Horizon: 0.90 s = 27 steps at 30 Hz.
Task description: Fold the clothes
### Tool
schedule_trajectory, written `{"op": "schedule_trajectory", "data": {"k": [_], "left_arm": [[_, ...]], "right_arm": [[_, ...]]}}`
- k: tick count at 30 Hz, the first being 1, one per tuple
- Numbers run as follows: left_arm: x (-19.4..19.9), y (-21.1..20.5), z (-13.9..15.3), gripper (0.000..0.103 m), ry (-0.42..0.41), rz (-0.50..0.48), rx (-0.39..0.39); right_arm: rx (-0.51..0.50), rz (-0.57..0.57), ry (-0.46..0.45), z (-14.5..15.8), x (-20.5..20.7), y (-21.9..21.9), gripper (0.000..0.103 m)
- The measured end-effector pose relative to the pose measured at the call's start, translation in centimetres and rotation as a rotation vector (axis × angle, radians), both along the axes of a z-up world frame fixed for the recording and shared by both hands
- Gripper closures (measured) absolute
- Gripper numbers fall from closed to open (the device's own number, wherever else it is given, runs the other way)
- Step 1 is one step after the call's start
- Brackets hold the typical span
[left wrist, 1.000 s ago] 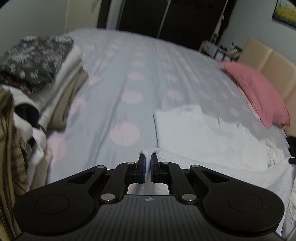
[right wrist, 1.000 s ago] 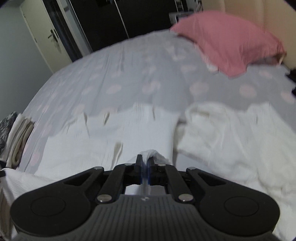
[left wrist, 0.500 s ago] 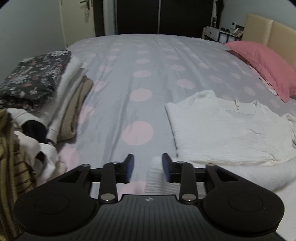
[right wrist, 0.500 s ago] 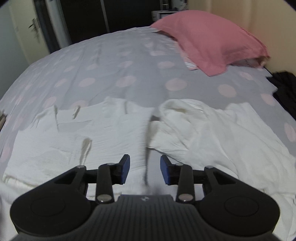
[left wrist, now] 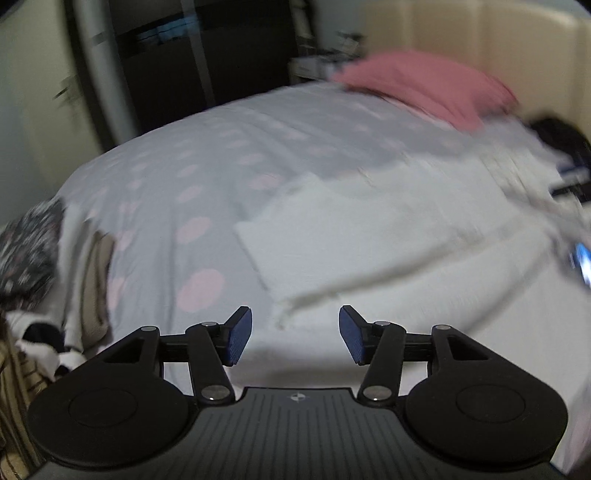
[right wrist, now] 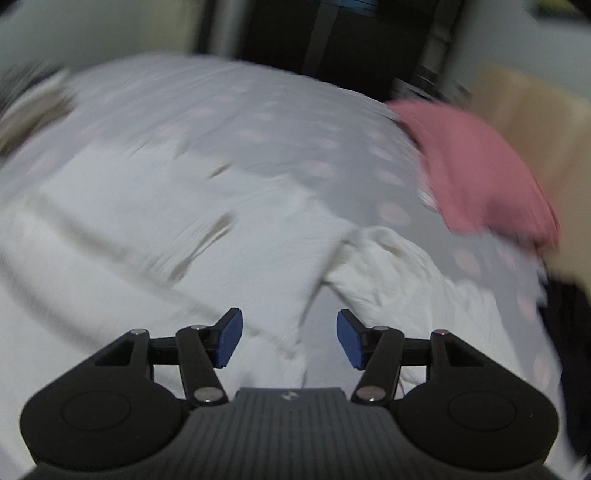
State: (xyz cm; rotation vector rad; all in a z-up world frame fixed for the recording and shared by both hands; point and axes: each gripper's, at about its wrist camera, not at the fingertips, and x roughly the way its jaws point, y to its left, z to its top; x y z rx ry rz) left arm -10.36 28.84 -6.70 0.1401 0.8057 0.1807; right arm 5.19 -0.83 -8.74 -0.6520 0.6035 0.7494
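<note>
Overhead, dotted grey bedspread [left wrist: 192, 155], pink pillow [right wrist: 480, 166], beige headboard [left wrist: 480, 33]

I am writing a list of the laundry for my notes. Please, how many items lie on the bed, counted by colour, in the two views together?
White, spread out on the bed: 2, the folded white garment and the crumpled white garment.
Pink: 1, the pillow.
Dark floral: 1, the folded piece on top of the blurred side pile; the rest cannot be counted.
Total: 4.
</note>
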Motion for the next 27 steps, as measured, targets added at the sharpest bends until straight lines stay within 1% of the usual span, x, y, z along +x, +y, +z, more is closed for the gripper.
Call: {"op": "schedule_trajectory", "data": {"k": [2,5,6,7,8,10,12,14,16,17,19,21,23,25,27], "left_arm": [[-0.5,-1.6,-0.8,0.053,0.037,-0.072,0.04],[-1.4,-3.9,-2.0,0.053,0.088,-0.165,0.087],[-1.8,-4.6,-2.4,0.053,0.104,-0.193,0.098],[-2.2,-5.4,-2.9,0.053,0.121,-0.219,0.107],[-2.8,-6.1,-3.4,0.053,0.141,-0.256,0.119],[-3.9,-7.8,-4.6,0.053,0.184,-0.337,0.156],[-4.9,-9.9,-6.0,0.053,0.233,-0.43,0.226],[-6.1,-11.8,-7.2,0.053,0.268,-0.505,0.294],[-7.2,-13.2,-8.3,0.053,0.295,-0.557,0.344],[-7.7,-13.9,-8.8,0.053,0.308,-0.583,0.37],[-8.7,-15.1,-9.8,0.053,0.326,-0.628,0.432],[-9.6,-15.9,-10.9,0.053,0.331,-0.667,0.499],[-10.0,-16.0,-11.7,0.053,0.33,-0.686,0.541],[-10.2,-15.9,-12.3,0.052,0.326,-0.69,0.569],[-10.4,-15.5,-12.6,0.05,0.319,-0.682,0.584]], "right_arm": [[-0.058,0.109,-0.052,-0.6,-2.4,0.1,0.042],[-0.122,0.231,-0.089,-1.6,-5.5,-0.1,0.038],[-0.139,0.264,-0.089,-1.9,-6.5,-0.3,0.037],[-0.157,0.296,-0.087,-2.3,-7.5,-0.5,0.028],[-0.174,0.333,-0.078,-2.9,-8.6,-0.7,0.023],[-0.209,0.406,-0.058,-4.1,-10.7,-1.1,0.023],[-0.267,0.48,-0.063,-5.5,-13.4,-1.4,0.021],[-0.336,0.568,-0.106,-6.7,-16.2,-1.7,0.018],[-0.413,0.667,-0.171,-7.9,-19.1,-2.1,0.018],[-0.448,0.71,-0.22,-8.3,-20.4,-2.4,0.017],[-0.509,0.793,-0.315,-9.1,-22.7,-3.0,0.017],[-0.548,0.855,-0.364,-9.6,-24.4,-3.3,0.017],[-0.588,0.878,-0.414,-10.3,-25.3,-3.4,0.016],[-0.598,0.885,-0.43,-10.4,-25.4,-3.4,0.016],[-0.594,0.883,-0.408,-10.2,-25.1,-3.4,0.016]]}}
